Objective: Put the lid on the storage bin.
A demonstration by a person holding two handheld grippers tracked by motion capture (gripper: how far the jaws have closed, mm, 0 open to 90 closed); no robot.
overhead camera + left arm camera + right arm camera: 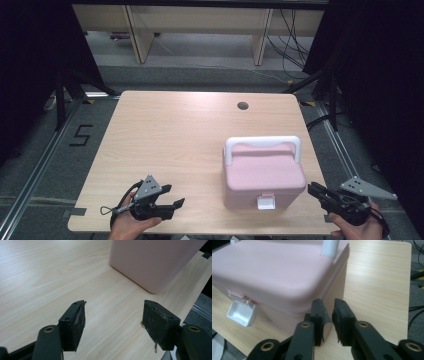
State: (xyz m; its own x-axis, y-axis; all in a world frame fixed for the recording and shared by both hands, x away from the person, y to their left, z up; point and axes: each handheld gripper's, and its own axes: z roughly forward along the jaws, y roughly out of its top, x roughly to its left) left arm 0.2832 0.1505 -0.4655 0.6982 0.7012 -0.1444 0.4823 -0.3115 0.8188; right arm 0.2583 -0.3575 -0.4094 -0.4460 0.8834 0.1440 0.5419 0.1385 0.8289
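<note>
A pink lidded storage box (264, 177) with a white carry handle (263, 145) folded back over its lid and a white front latch (265, 202) sits shut on the worktop (165, 145), toward its right near edge, as the two hand-held grippers close in from either side. The right gripper (314, 190) hovers just beside the box's right front corner, jaws only a narrow gap apart and holding nothing; the left gripper (172, 196) waits well to the box's left, jaws wide and empty. The step looks like an approach to open the box. Done well, the right gripper would swing round to the latch on the front face and lift its lower lip squarely, while the left gripper moves in to steady the box's left wall, so the light box does not slide.
</note>
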